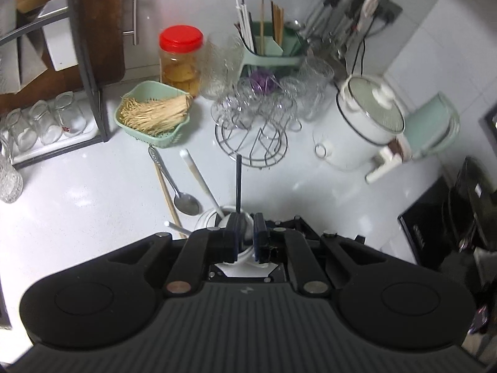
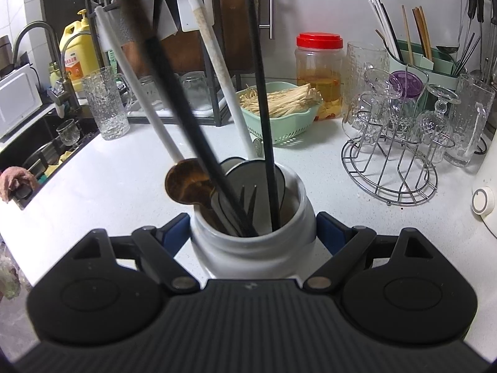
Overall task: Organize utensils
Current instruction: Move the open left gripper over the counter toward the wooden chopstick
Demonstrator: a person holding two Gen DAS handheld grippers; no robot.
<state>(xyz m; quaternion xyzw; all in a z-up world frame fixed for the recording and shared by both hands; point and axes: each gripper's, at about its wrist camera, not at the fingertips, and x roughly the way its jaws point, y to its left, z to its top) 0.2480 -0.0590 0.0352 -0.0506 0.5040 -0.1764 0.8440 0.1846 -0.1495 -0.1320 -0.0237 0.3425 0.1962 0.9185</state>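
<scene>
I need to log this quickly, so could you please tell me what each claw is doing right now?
Left claw: closed on a black chopstick above the jar.
Right claw: gripping the white jar.

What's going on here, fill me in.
A person is sorting utensils into a white jar. The right hand-held gripper grips the jar on the counter. The left hand-held gripper, shut on a black chopstick, holds it over the jar. A metal spoon lies on the counter.
</scene>
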